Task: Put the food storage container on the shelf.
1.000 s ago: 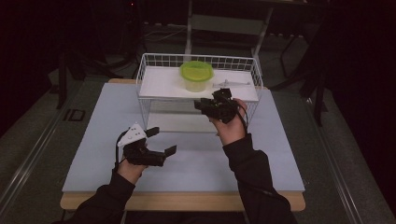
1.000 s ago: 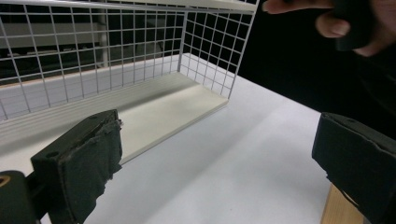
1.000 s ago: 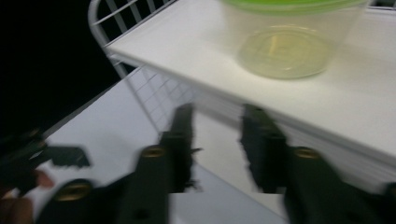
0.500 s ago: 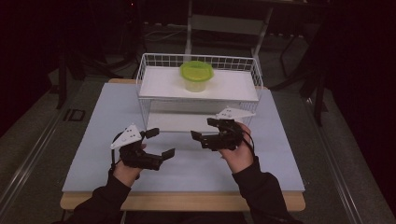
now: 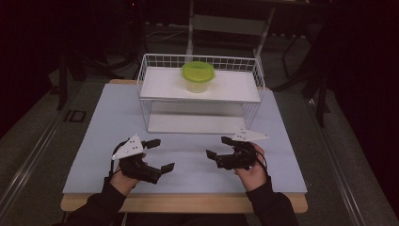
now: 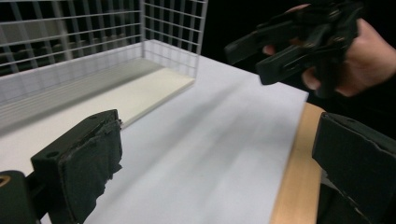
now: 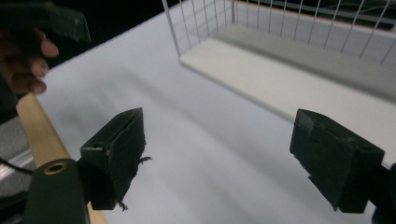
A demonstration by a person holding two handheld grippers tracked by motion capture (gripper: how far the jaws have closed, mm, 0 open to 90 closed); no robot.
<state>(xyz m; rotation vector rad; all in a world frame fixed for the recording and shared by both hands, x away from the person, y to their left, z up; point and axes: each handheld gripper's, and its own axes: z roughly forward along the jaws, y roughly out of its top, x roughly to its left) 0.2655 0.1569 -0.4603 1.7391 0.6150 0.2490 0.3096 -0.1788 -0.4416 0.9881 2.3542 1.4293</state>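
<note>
Worktop (image 5: pixel 113 122): pale blue-white surface with a wooden edge along the near side. Dark surroundings.

Wire rack (image 5: pixel 200 94): white, two-level, stands at the far middle of the worktop. A green-lidded container (image 5: pixel 198 76) sits on the upper shelf, toward its middle, upright. The lower shelf (image 5: pixel 197 123) is bare as far as the high view shows; contents of the container cannot be made out.

Left tool (image 5: pixel 156 154): held in the person's left hand (image 5: pixel 123 178) above the near-left part of the worktop, pointing right and slightly away. Jaws stand wide apart, nothing between them. A grey three-cornered plate (image 5: pixel 128 147) rides on top. In the left gripper view the two black pads (image 6: pixel 95 163) frame bare worktop, with the rack's corner to the upper left and the other hand's tool at upper right.

Right tool (image 5: pixel 219 148): held in the person's right hand (image 5: pixel 252 167) above the near-right part of the worktop, pointing left. Jaws also wide, holding nothing. Its own grey plate (image 5: pixel 250 135) sits on top. The right gripper view shows its pads (image 7: pixel 122 149) spread over bare worktop, the rack's lower shelf ahead to the right; at upper left, fingers and a dark shape, probably the left tool, though blurred.

Both tools are well apart from the rack and from each other. Both views along the jaws are streaked with blur.
</note>
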